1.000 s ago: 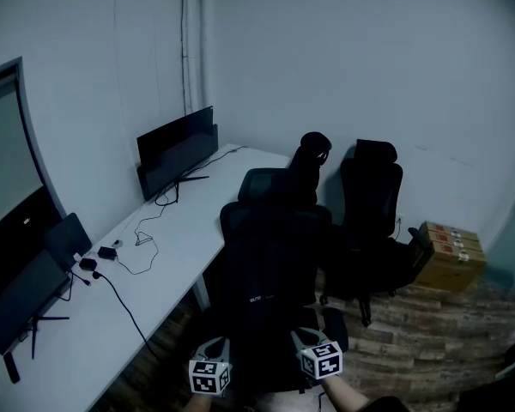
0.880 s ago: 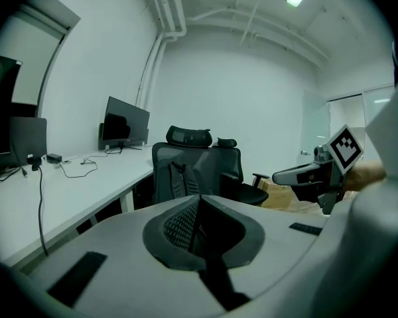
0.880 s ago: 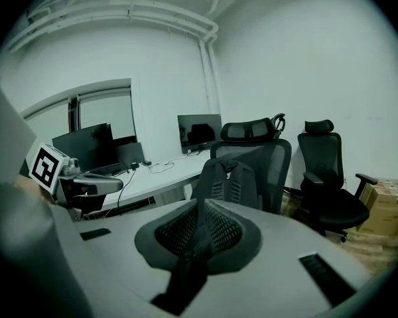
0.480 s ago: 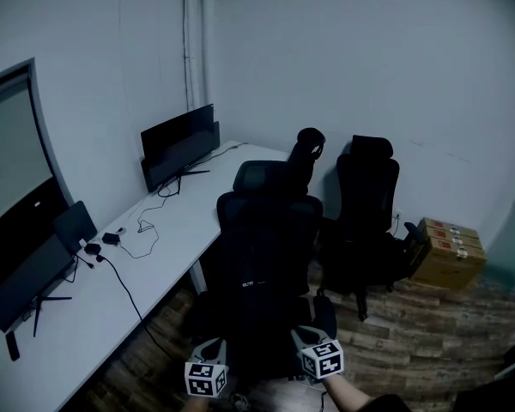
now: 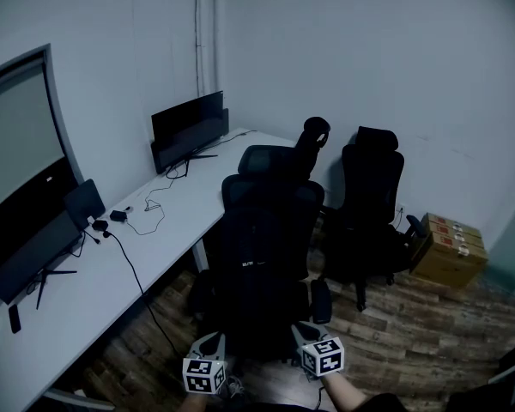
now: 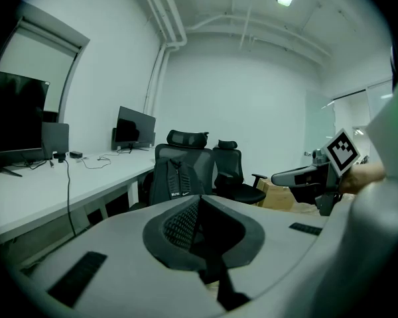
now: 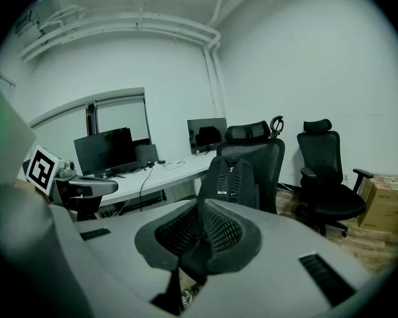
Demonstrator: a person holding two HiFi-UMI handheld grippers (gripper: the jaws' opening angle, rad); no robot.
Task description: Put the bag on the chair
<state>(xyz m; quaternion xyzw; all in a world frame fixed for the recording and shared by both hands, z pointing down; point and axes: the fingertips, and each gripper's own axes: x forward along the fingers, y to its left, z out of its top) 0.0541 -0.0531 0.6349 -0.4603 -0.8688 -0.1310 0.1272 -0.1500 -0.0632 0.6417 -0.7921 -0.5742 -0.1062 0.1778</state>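
Note:
A black bag (image 5: 259, 269) with a small white logo stands upright on the seat of the nearest black office chair (image 5: 273, 204), leaning on its backrest. It also shows in the left gripper view, bag (image 6: 175, 185) against chair (image 6: 186, 152), and in the right gripper view, bag (image 7: 233, 181) against chair (image 7: 260, 150). My left gripper (image 5: 213, 346) and right gripper (image 5: 304, 331) hang low in front of the chair, apart from the bag. Both are shut with nothing between the jaws, as the left gripper (image 6: 198, 222) and right gripper (image 7: 200, 236) show close up.
A long white desk (image 5: 167, 230) runs along the left wall with monitors (image 5: 187, 127), a small speaker and cables. Two more black chairs (image 5: 371, 204) stand behind. Cardboard boxes (image 5: 449, 249) sit at the right on the wooden floor (image 5: 395, 333).
The chair with the bag now looks farther from me and more floor shows in front of it. Both grippers stay shut and low.

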